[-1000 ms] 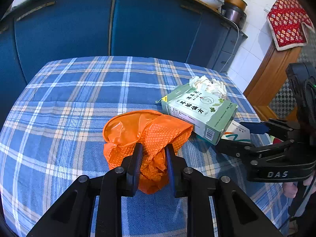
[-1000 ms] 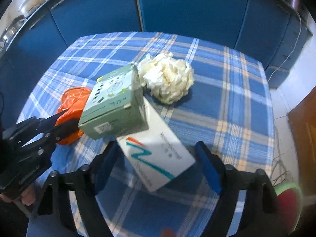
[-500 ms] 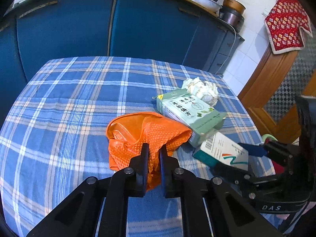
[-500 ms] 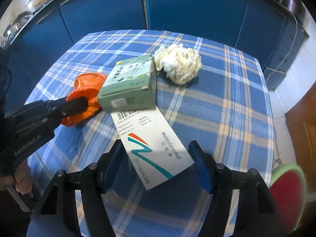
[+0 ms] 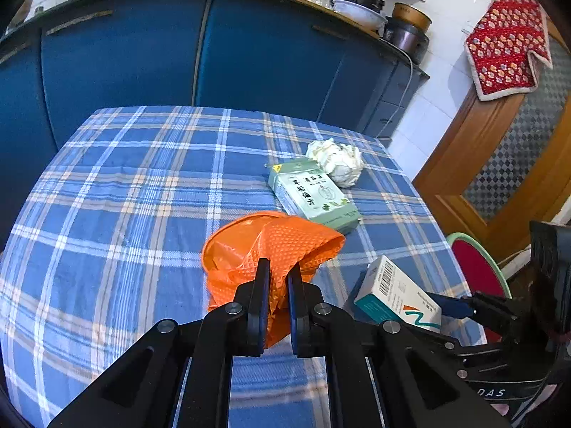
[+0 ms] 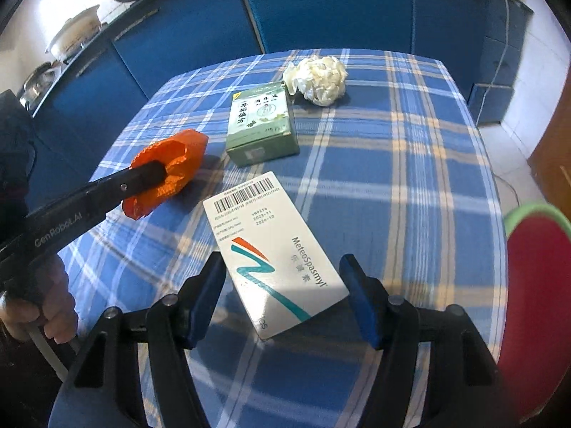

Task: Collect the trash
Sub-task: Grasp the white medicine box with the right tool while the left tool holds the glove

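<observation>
My left gripper [image 5: 277,274] is shut on a crumpled orange glove [image 5: 264,246] and holds it just above the blue plaid table [image 5: 117,185]; it also shows in the right wrist view [image 6: 167,171]. My right gripper [image 6: 285,278] holds a white medicine box [image 6: 274,249] between its blue pads, lifted off the cloth; the box also shows in the left wrist view [image 5: 396,296]. A green medicine box [image 6: 262,121] and a white crumpled paper ball [image 6: 319,80] lie on the table beyond.
Blue cabinets [image 5: 214,46] stand behind the table, with pots on the counter. A red stool with a green rim [image 6: 535,285] stands off the table's right side. A wooden door [image 5: 499,164] is at the right.
My left gripper has shut on the orange glove and drawn back with it. My right gripper has pulled the white box away from the green box, towards the near edge.
</observation>
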The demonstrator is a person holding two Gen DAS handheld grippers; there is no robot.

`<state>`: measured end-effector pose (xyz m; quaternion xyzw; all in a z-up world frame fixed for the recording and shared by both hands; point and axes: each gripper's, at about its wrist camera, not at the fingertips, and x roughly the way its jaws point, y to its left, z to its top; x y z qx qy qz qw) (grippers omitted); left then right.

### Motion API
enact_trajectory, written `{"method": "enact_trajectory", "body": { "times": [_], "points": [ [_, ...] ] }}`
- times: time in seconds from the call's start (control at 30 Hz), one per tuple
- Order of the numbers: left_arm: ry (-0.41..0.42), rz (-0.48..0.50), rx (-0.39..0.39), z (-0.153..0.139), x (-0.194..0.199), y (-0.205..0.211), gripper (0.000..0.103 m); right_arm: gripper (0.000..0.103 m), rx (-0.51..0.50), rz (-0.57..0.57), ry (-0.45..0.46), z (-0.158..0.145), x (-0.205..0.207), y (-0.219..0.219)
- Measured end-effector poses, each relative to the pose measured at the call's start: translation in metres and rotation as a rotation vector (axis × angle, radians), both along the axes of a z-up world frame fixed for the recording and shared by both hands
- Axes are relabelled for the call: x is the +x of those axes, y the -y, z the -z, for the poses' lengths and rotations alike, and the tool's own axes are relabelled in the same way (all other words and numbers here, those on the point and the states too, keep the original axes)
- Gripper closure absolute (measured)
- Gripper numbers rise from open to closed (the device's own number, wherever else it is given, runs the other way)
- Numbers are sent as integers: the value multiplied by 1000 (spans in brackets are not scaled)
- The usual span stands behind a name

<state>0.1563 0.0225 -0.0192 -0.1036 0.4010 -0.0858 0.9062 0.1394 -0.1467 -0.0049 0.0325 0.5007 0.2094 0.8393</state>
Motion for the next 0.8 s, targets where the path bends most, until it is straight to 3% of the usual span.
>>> {"method": "enact_trajectory", "body": {
  "times": [0.4,0.8],
  "points": [
    [55,43,-30,-25,-31,10,94,36,106,112,53,-20,-46,32],
    [91,108,-27,-43,-51,37,94,36,142,214,98,-34,-80,71]
  ]
}}
